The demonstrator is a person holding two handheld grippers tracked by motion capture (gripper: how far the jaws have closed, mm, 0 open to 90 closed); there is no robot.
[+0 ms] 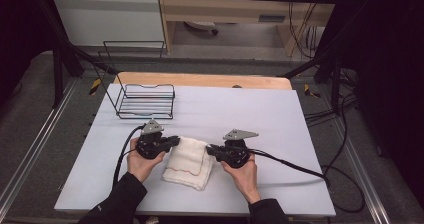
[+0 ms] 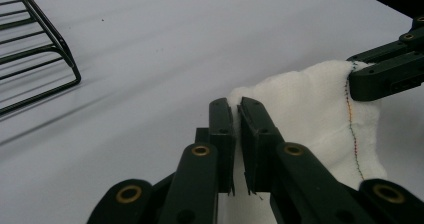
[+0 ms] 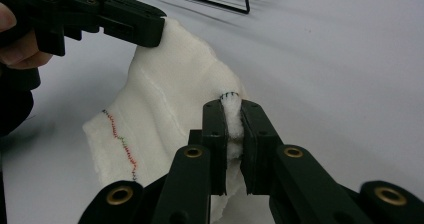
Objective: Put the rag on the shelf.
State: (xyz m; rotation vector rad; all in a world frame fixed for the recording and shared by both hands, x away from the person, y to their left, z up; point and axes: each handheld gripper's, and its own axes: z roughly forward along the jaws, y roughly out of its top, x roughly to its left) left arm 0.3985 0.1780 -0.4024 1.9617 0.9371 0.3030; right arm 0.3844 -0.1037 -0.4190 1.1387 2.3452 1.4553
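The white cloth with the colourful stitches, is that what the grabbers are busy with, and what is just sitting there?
In use:
- white cloth
- left gripper, shut on the cloth's corner
- right gripper, shut on another corner

Just lying about:
- black wire basket
- table, which merely holds the cloth

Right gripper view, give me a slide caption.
Right hand-held gripper shut on white cloth; left hand-held gripper pinches its far corner.

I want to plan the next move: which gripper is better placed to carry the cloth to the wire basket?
Left, probably. The left gripper is shut on the cloth corner nearer the basket. The right gripper is shut on the far corner.
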